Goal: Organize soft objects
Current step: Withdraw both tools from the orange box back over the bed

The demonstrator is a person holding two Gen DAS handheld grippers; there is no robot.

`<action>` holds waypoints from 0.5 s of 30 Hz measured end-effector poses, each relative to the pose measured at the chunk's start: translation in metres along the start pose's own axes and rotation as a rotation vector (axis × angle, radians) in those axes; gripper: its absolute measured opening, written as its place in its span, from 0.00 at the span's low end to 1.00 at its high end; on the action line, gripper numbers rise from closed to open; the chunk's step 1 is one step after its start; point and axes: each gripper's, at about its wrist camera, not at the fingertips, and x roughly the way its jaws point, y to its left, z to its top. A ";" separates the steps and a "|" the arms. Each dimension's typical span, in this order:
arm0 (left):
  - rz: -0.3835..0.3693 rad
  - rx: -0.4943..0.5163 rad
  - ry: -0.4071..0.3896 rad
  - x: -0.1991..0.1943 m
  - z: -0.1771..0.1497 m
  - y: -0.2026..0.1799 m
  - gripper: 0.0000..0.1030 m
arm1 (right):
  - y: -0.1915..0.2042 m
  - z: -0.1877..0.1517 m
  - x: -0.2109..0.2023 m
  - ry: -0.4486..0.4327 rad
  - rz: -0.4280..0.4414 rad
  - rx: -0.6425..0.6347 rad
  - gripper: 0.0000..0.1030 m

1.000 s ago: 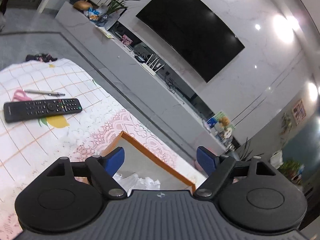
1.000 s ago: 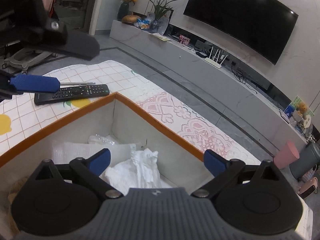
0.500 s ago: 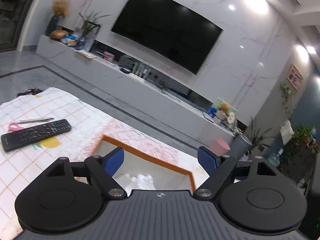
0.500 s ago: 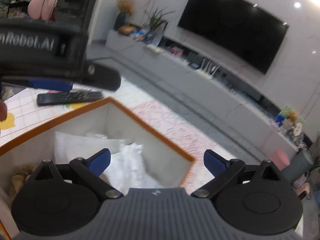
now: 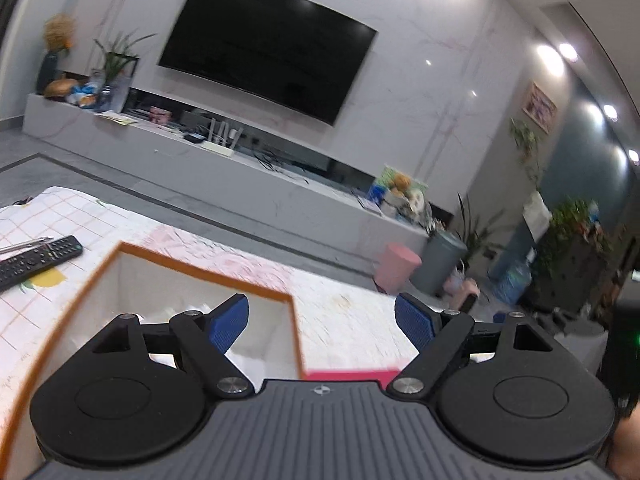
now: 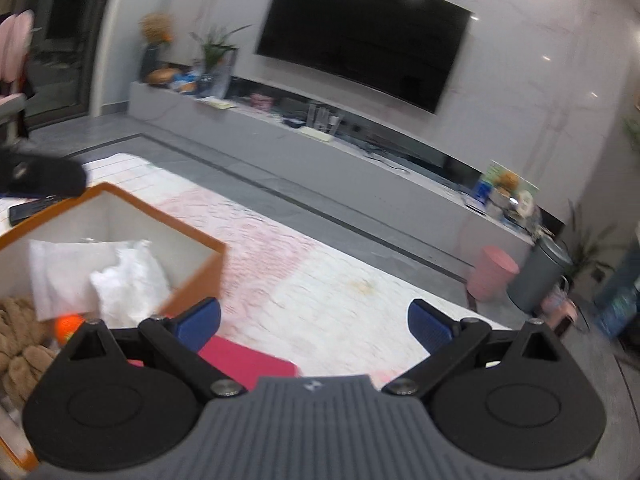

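Two grippers hang over the cloth-covered bench, both spread wide with nothing between their blue pads. The next soft thing to go in looks to be the flat pink-red cloth, and the coming move turns on where it lies from each gripper.

From the right gripper the pink-red cloth lies just below and a little to the left of the gap — its near part is hidden under the gripper body, its far edge runs out under the left pad. Its long axis seems to run from lower left to upper right, slanting across the line of the fingers, though blur and the covering body make that uncertain. From the left gripper only a thin strip of the same cloth shows, directly beneath the gap and hard against the body, so its shape cannot be read from there.

The orange-rimmed box sits to the left of the right gripper, just beside the cloth; whether they touch I cannot tell. It already holds white crumpled cloths, a tan plush piece and something small and orange. For the left gripper the box is ahead and to the left, its left pad hanging over the opening.

By my judgement the right gripper is the better placed — more of the cloth shows beneath it, and it would need to tip down and shift slightly left before closing, then carry leftward to the box.
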 end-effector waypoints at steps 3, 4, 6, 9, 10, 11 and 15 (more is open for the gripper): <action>-0.001 0.076 0.021 0.003 -0.015 -0.024 0.94 | -0.021 -0.017 -0.008 0.002 -0.028 0.041 0.96; 0.002 0.095 0.011 0.003 -0.022 -0.033 0.94 | -0.029 -0.024 -0.010 0.003 -0.037 0.060 0.96; 0.006 0.122 -0.013 0.001 -0.034 -0.047 0.94 | -0.040 -0.034 -0.015 -0.005 -0.071 0.102 0.96; -0.011 0.157 -0.003 0.001 -0.049 -0.069 0.94 | -0.056 -0.057 -0.018 0.005 -0.093 0.165 0.97; -0.016 0.158 0.009 0.002 -0.053 -0.075 0.94 | -0.061 -0.064 -0.019 0.011 -0.098 0.178 0.97; -0.025 0.157 0.021 0.003 -0.057 -0.081 0.94 | -0.065 -0.070 -0.019 0.016 -0.105 0.187 0.97; -0.049 0.165 0.056 0.011 -0.082 -0.100 0.94 | -0.083 -0.094 -0.021 0.008 -0.149 0.217 0.97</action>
